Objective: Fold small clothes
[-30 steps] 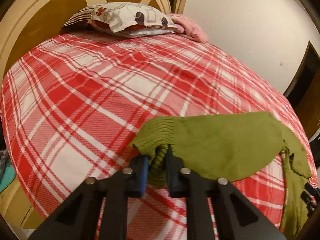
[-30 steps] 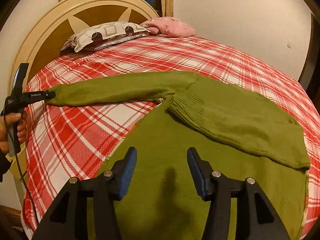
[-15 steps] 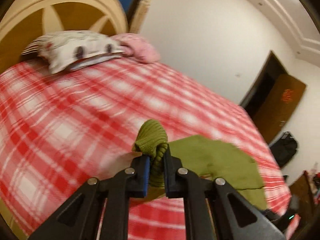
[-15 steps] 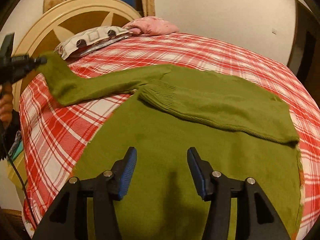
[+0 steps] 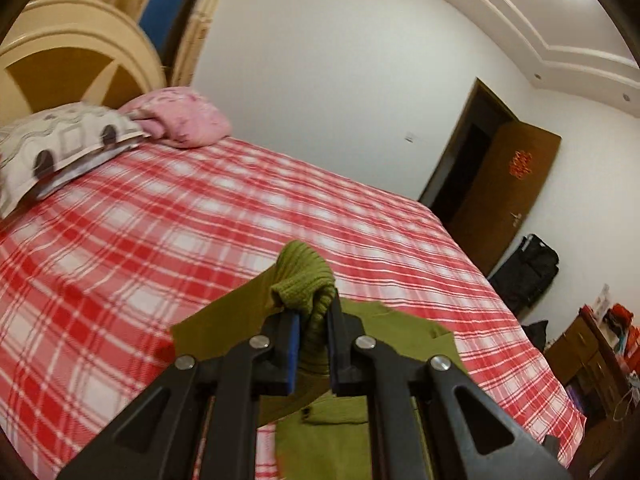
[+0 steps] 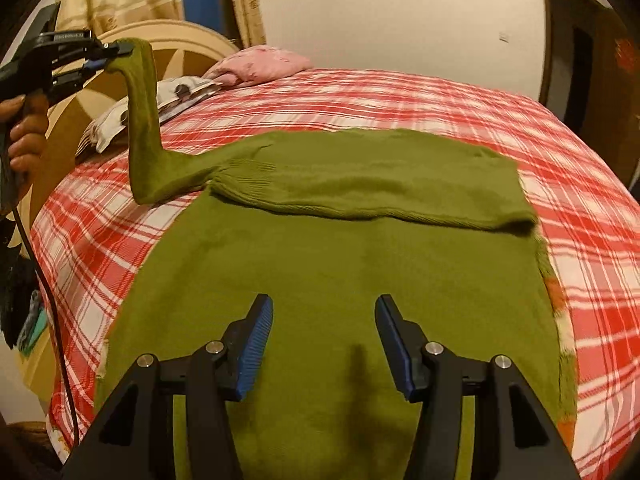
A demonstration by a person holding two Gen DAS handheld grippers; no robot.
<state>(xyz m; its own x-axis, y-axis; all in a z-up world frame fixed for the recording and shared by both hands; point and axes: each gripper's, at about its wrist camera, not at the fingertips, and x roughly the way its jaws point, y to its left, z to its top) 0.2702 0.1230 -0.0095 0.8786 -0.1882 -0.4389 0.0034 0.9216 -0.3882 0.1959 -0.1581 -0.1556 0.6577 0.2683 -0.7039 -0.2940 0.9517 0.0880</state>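
The green sweater (image 6: 340, 280) lay flat on the red plaid bedspread (image 6: 460, 96), its body spread toward the near edge of the bed under the right wrist camera. One sleeve (image 6: 372, 184) was already folded across the chest, its ribbed cuff ending near the left side of the garment. The other sleeve (image 6: 142, 120) was not yet folded: it rose steeply off the bed, its cuff (image 5: 304, 280) pinched tight between the pads of the left gripper (image 6: 116, 54), which a hand (image 6: 28, 136) held up in the air at the left of the right wrist view. In the left wrist view that cuff bunched out above the clamped fingers, with the sweater body showing below them.

The right gripper (image 6: 324, 344) hovered over the lower body of the sweater with its jaws parted and nothing between them; whether its tips touched the knit could not be told.

As a judgement, the fold was roughly at its early middle: one sleeve in, the second lifted and probably about to be laid across the first. The body itself showed no fold yet, so that and any final tidying remained.

Beyond the sweater, a patterned pillow (image 5: 60, 148) and a pink pillow (image 5: 184, 116) rested against the headboard (image 5: 72, 56).
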